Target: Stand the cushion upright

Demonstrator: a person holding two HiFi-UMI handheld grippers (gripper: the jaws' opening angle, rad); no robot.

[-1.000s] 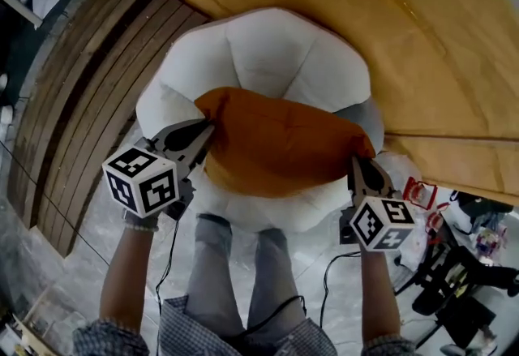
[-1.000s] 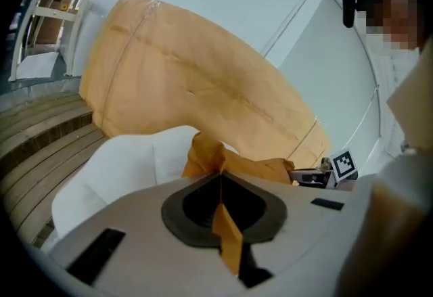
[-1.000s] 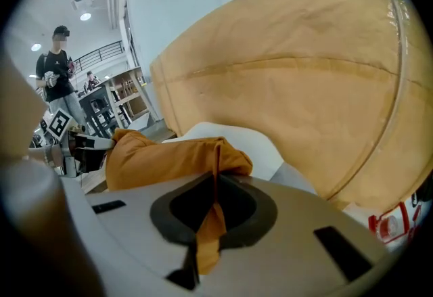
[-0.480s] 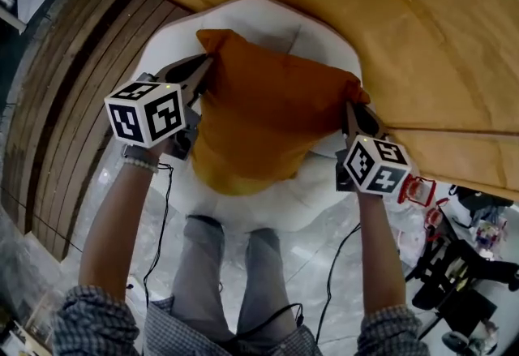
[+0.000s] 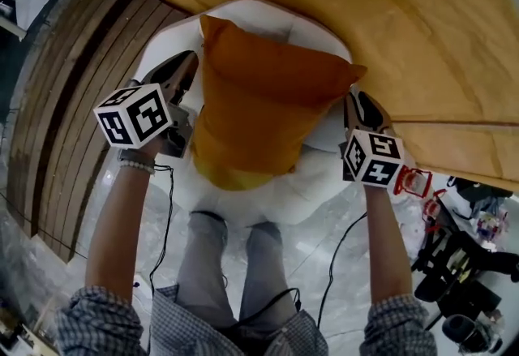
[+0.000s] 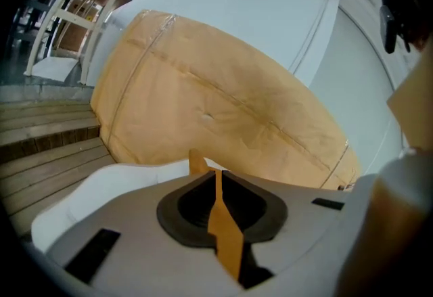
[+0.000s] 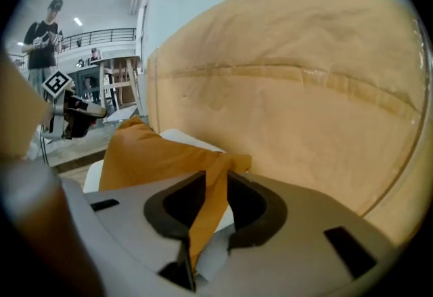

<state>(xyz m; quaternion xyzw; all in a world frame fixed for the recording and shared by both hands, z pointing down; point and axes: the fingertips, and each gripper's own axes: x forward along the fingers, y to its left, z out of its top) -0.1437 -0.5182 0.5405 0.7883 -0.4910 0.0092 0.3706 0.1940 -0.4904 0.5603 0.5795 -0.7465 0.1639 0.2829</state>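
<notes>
The orange cushion (image 5: 263, 103) stands on edge in the middle of the white chair (image 5: 243, 204), apparently leaning against its back rim. The left gripper (image 6: 218, 177) is clamped on the cushion's left edge. The right gripper (image 7: 215, 184) is opening its jaws, with the cushion's right corner loose between them.

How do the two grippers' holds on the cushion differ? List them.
The left gripper is shut on a thin fold of the orange cushion; the right gripper is opening its jaws, the cushion's corner loose between them. The left gripper takes its left edge, the right gripper its right corner. Both flank it.
</notes>
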